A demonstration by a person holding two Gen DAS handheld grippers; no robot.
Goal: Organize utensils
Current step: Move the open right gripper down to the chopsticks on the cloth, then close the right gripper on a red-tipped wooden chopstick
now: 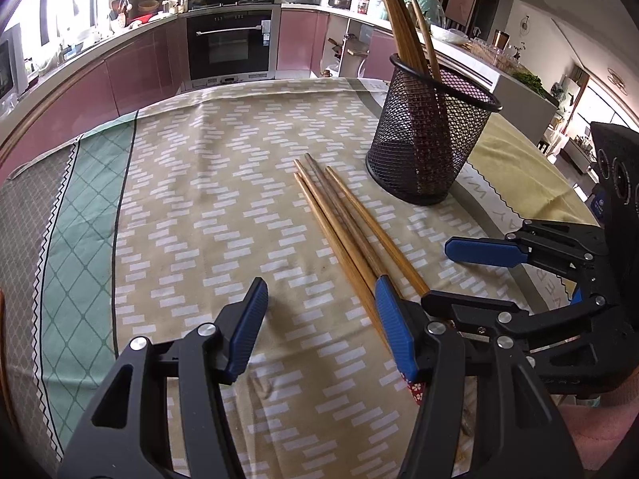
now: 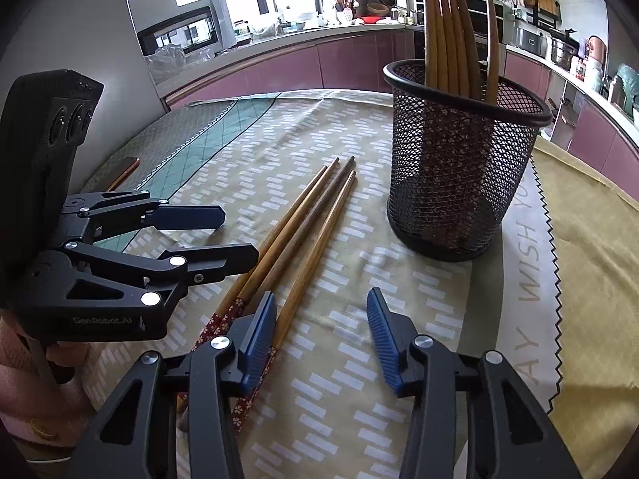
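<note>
Left wrist view takes in the desk first, spread with a patterned cloth, and on it, far right, the black mesh holder standing upright with several wooden chopsticks leaning out of its rim. Four loose chopsticks lie side by side on the cloth, near the holder but apart from it, their thin tips pointing away and their decorated ends toward the person.

The left gripper hangs low with its jaws apart and nothing between them; its right pad sits over the thick ends of the bundle. In the right wrist view the right gripper is also parted and empty, its left pad over the rightmost stick, so no chopstick sits between the pads.

The risks look plain. The two grippers crowd the same ends, so they could knock together. Closing from here would probably catch one stick off-centre and roll or scatter the others. The light holder could tip if a raised chopstick strikes its rim or the sticks already inside.
</note>
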